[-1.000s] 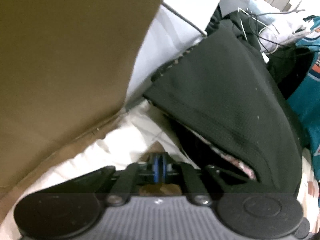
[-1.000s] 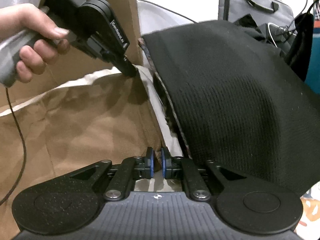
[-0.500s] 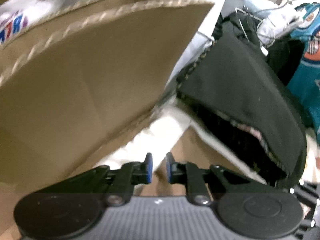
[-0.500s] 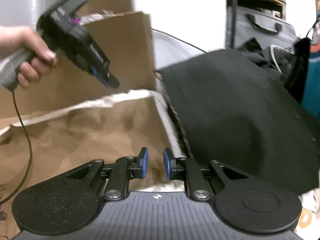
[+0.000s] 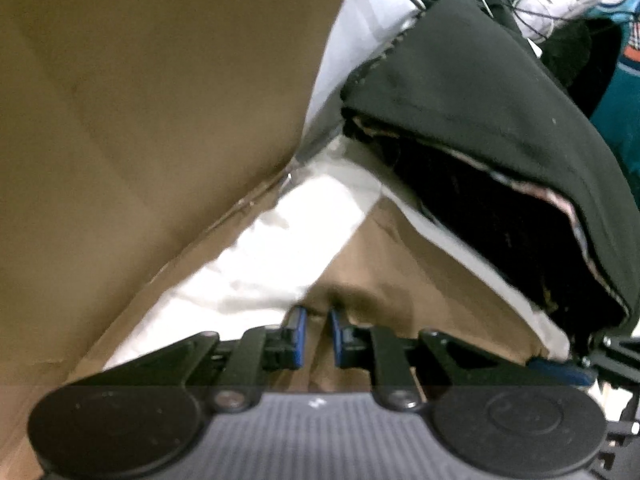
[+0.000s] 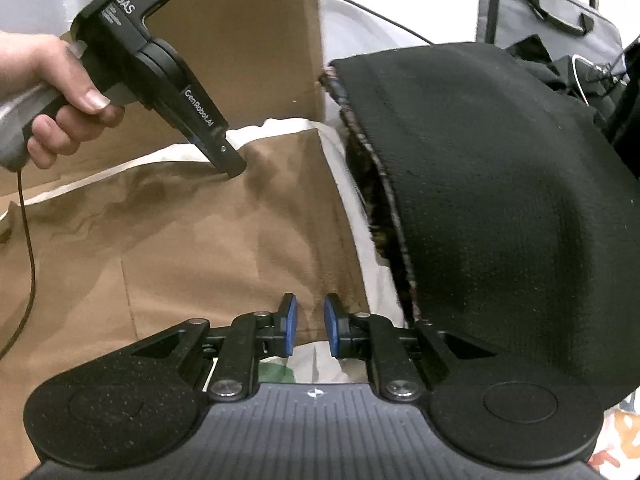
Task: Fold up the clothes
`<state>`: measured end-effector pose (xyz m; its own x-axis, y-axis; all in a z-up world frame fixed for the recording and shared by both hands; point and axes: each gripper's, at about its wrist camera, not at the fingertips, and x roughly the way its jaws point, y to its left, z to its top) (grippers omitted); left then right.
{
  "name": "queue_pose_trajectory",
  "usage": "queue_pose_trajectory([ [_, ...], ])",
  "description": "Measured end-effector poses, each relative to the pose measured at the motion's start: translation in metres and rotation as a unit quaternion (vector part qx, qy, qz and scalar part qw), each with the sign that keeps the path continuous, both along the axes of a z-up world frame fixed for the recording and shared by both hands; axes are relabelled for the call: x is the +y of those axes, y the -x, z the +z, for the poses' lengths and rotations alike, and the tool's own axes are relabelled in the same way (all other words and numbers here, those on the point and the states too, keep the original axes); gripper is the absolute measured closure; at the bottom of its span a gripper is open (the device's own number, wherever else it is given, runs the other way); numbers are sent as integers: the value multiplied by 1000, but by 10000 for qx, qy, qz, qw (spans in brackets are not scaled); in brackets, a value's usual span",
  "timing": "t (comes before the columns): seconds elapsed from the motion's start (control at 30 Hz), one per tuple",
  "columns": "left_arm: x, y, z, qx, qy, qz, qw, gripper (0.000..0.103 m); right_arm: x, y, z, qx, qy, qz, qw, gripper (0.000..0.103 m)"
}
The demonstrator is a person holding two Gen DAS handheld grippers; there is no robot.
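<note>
A brown garment (image 6: pixel 180 248) lies spread flat on a white sheet (image 6: pixel 372 264). My left gripper (image 6: pixel 232 168), held by a person's hand (image 6: pixel 48 80), points steeply down with its tip on the wrinkled far edge of the garment. In the left wrist view the left gripper (image 5: pixel 316 320) shows a narrow gap over a pucker in the brown garment (image 5: pixel 400 280), with no cloth pinched. My right gripper (image 6: pixel 307 320) hovers over the garment's near right edge. Its jaws are closing and nothing is gripped between them.
A folded black garment (image 6: pixel 500 200) is piled close on the right, its edge overhanging the sheet. A cardboard box (image 6: pixel 248 40) stands behind the brown garment. Farther back are a grey bag (image 6: pixel 552 12), wire hangers (image 5: pixel 520 0) and a teal garment (image 5: pixel 616 92).
A second ago both grippers were shut on the brown garment. Both then opened and the left one lifted away. The left one has now come back down onto the garment's far edge.
</note>
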<state>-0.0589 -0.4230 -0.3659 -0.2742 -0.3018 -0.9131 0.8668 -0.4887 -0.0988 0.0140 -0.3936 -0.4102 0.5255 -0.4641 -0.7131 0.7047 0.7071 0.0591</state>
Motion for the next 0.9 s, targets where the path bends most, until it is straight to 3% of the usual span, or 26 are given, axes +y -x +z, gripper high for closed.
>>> queue_pose_trajectory([
  [0.17,0,3,5,47,278,75,9996,90,3,3,3,272,231,-131,9993,87],
  [0.23,1,3,9,100,363,108,9992,90,1,7,3,397,274,-292,9984,82],
  [0.47,23,-25,43,164,647,109,9977,83,5,22,22,101,191,-408,9989,82],
  [0.57,36,-47,62,60,737,140,9972,82,10,19,33,-246,173,-211,9993,82],
  [0.7,64,-81,85,-100,859,284,9958,84,15,6,43,-361,281,105,9989,79],
  [0.77,76,-91,89,-353,850,399,9950,85,16,1,46,-426,187,246,9986,79],
  [0.9,90,-113,85,-421,731,802,9932,85,26,-9,44,-437,129,483,9978,79],
])
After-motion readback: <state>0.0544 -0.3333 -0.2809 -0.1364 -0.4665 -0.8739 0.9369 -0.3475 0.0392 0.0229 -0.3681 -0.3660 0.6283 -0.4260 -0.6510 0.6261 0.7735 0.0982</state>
